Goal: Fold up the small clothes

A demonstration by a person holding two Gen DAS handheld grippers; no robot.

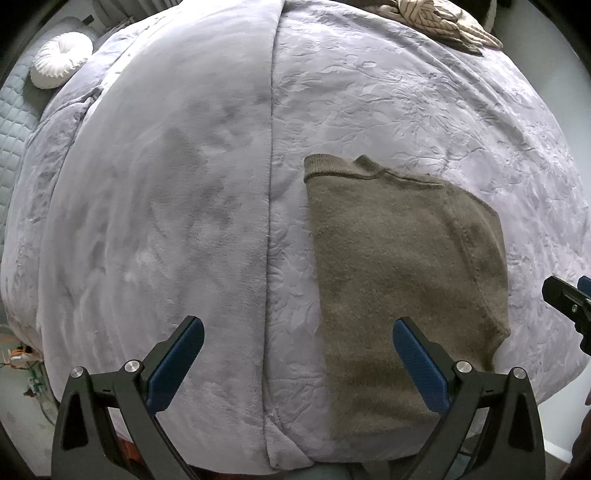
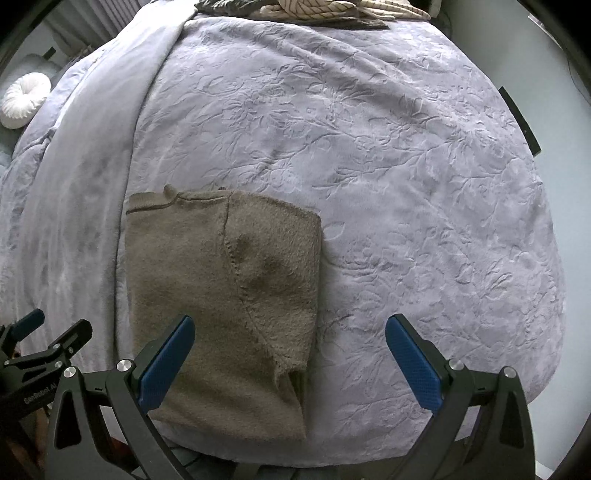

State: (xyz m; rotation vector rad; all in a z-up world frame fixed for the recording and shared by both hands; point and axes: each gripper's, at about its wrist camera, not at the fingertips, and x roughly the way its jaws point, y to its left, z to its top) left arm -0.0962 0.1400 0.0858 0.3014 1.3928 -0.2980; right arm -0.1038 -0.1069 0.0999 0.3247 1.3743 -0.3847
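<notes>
Our left gripper's fingers [image 1: 177, 358] stand spread wide with nothing between them, and we hold the left gripper [image 1: 297, 363] above the near edge of the bed, clear of the cloth. Far to our left a round white pleated cushion [image 1: 61, 59] sits on a quilted grey surface [image 1: 14, 125] beside the bed. Next comes the smooth, plush side of the lavender blanket [image 1: 166, 192], folded back so that its long edge runs away from us down the middle of the left wrist view. Right of that edge we see the embossed leaf-patterned bedspread [image 2: 388, 166].

On that bedspread, close to the near edge, lies the olive-brown knit sweater [image 1: 399, 251], folded into a tall rectangle with its ribbed collar at the far end and a sleeve seam curving down its right part. Our left gripper's right finger overlaps its lower right portion in the left wrist view, though we cannot tell that it touches.

Further right, the right gripper [image 2: 290, 363] hovers with its fingers [image 2: 413, 369] equally wide apart and holding nothing; its left finger overlaps the sweater's lower left, its right finger is over bare bedspread. At the far end of the bed rests a heap of striped beige fabric [image 2: 332, 9].
</notes>
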